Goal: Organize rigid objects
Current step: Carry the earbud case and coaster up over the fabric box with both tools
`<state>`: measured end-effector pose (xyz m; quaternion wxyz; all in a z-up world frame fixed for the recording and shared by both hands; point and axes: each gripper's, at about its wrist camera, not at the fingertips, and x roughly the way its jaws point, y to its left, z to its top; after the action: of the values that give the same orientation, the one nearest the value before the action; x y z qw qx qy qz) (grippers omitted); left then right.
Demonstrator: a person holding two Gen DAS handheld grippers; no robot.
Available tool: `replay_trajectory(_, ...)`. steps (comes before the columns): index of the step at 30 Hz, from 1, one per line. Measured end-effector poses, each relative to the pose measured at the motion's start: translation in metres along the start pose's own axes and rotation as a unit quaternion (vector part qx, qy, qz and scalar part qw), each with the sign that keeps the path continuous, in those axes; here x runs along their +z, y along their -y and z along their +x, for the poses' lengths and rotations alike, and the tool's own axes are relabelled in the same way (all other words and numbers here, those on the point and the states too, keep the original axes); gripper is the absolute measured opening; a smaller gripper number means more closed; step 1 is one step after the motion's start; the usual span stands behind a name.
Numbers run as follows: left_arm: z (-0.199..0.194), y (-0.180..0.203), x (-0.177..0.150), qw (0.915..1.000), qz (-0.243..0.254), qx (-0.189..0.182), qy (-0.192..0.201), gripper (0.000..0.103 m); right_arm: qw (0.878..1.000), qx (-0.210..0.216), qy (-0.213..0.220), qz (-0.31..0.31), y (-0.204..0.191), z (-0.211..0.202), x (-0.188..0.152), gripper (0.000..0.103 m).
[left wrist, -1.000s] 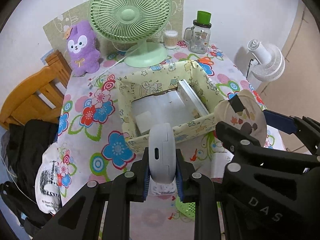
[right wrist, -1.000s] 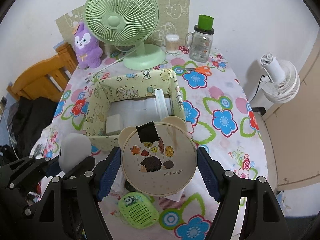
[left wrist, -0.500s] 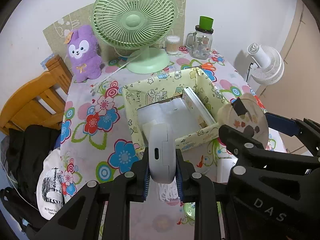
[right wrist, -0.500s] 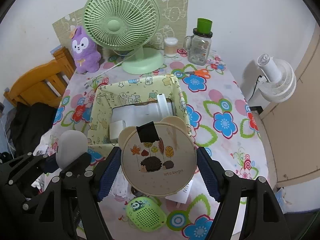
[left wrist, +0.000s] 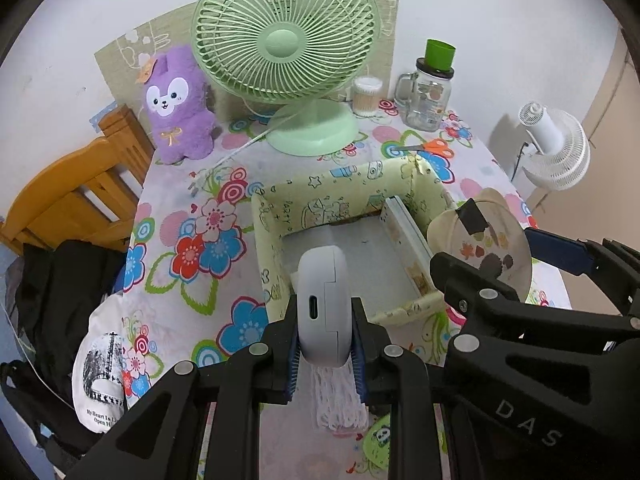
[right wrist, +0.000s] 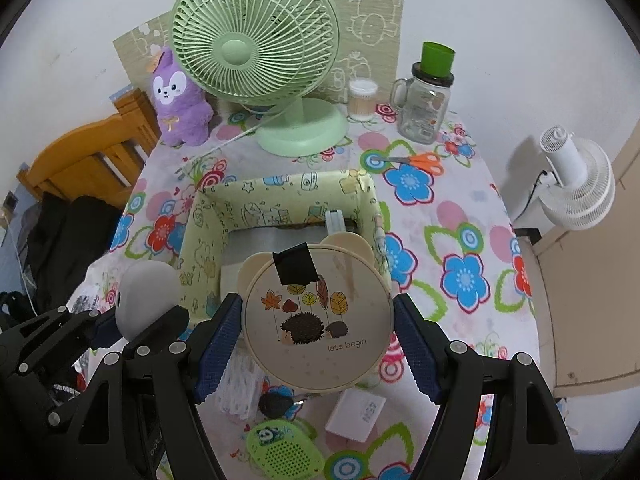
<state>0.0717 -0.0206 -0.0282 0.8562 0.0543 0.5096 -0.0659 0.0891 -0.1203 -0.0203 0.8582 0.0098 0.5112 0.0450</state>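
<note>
The left gripper (left wrist: 325, 336) is clamping a rounded white device (left wrist: 323, 304) on edge between its blue-padded fingers (left wrist: 292, 364); the narrow face turned to the left wrist camera is showing a charging port and a seam, and a white mesh sleeve (left wrist: 338, 398) is hanging below it. The device is sitting above the near wall of the yellow cartoon-print storage box (left wrist: 332, 192), which is standing open in the middle of the flower-patterned table (left wrist: 188, 248).

The right gripper (right wrist: 318, 344) is gripping a round cream bear-eared case (right wrist: 318, 316) by its sides, fingers (right wrist: 218, 344) pressed to its rim. Its lid is showing hedgehogs, coloured leaves, the words "let's begin" and a patch of black tape (right wrist: 296, 262). It is hovering over the box's near edge.

The left wrist view is showing the box's pale floor and a flat white boxed item (left wrist: 404, 236) leaning against the right wall; the case is covering most of that in the right wrist view. The right wrist view alone is revealing what is lying on the table beneath the grippers: a green panda-marked perforated gadget (right wrist: 284, 450), a white card-like box (right wrist: 356, 414) and a small black object (right wrist: 274, 404). Both are taking in the green desk fan (right wrist: 256, 56), purple plush (right wrist: 180, 100), glass mug jar (right wrist: 426, 108) and orange scissors (right wrist: 416, 159).
</note>
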Motion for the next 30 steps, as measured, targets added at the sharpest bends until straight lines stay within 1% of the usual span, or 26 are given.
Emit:
replay_trajectory(9,0.018,-0.006,0.015,0.9999,-0.011,0.009,-0.009,0.021,1.0,0.011,-0.008,-0.008,0.003,0.018,0.021,0.077)
replay_trajectory(17,0.032,-0.01,0.023,0.9996,-0.017,0.013,-0.02,0.021,1.0,0.018,-0.017,-0.012,0.0,0.035,0.032,0.077)
replay_trajectory(30,0.057,-0.012,0.031,0.9987,-0.016,0.019,-0.045,0.021,0.998,0.029,-0.052,-0.014,-0.001,0.075,0.042,0.077)
